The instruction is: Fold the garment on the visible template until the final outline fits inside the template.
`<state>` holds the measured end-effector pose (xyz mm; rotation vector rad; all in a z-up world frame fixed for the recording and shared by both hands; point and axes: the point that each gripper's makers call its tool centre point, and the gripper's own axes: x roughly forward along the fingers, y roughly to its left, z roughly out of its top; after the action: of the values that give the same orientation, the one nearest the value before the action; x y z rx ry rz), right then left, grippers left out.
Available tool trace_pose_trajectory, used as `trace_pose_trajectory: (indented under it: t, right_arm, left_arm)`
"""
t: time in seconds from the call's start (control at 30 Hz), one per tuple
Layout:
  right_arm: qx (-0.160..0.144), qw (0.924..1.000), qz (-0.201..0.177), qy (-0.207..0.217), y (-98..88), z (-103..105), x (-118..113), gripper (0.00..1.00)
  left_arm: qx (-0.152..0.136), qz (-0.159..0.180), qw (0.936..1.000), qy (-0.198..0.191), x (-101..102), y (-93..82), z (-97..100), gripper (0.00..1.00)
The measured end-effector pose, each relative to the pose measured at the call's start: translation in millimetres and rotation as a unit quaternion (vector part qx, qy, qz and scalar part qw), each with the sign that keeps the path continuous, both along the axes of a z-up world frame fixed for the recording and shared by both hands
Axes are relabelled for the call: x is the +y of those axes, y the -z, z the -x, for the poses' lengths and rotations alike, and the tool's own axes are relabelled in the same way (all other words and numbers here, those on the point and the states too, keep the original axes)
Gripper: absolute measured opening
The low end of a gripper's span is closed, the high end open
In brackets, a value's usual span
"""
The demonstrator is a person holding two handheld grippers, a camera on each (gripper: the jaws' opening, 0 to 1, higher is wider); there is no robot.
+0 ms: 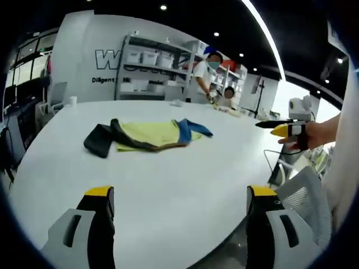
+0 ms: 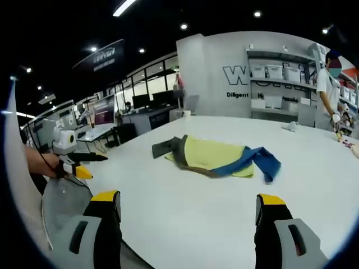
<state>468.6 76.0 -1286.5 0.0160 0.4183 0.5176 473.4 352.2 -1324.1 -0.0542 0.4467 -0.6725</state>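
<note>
A crumpled garment (image 1: 148,136) in yellow, black and blue lies in a loose heap on the white round table (image 1: 67,168). In the right gripper view the garment (image 2: 216,154) sits mid-table, its blue part to the right. My left gripper (image 1: 180,191) hovers over the near table edge, open, well short of the cloth. My right gripper (image 2: 188,197) is also open with nothing between its jaws. Each gripper shows in the other's view, held by a hand: the right gripper (image 1: 268,128) at the right, the left gripper (image 2: 92,166) at the left.
A mesh chair back (image 1: 303,190) stands by the table edge, and shows as the mesh chair (image 2: 64,207) in the right gripper view. A person (image 1: 205,75) stands by shelves with bins (image 1: 151,67) beyond the table. A white cup (image 1: 73,101) sits at the far edge.
</note>
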Motion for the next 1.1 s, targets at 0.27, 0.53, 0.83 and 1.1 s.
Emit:
trace_pose_trajectory:
  t: [0.27,0.53,0.83,1.1]
  right_arm:
    - [0.000,1.0000,-0.004,-0.001,1.1,-0.3,-3.8,0.99]
    - [0.001,1.0000,-0.008,-0.001,3.2,0.3,-3.0,0.98]
    - [0.002,1.0000,-0.006,-0.003,4.0,-5.9,-6.0,0.98]
    - [0.003,0.9999,-0.008,-0.005,5.4,-9.6,-6.8,0.97]
  left_arm:
    - [0.004,-0.008,1.0000,-0.002,0.3,3.1,0.5,0.96]
    - [0.011,-0.011,0.9999,0.002,-1.0,6.3,0.8,0.96]
    - [0.016,-0.012,0.9998,0.001,-0.6,9.2,0.2,0.95]
    - [0.022,-0.012,0.9997,0.000,-0.6,11.3,-0.7,0.94]
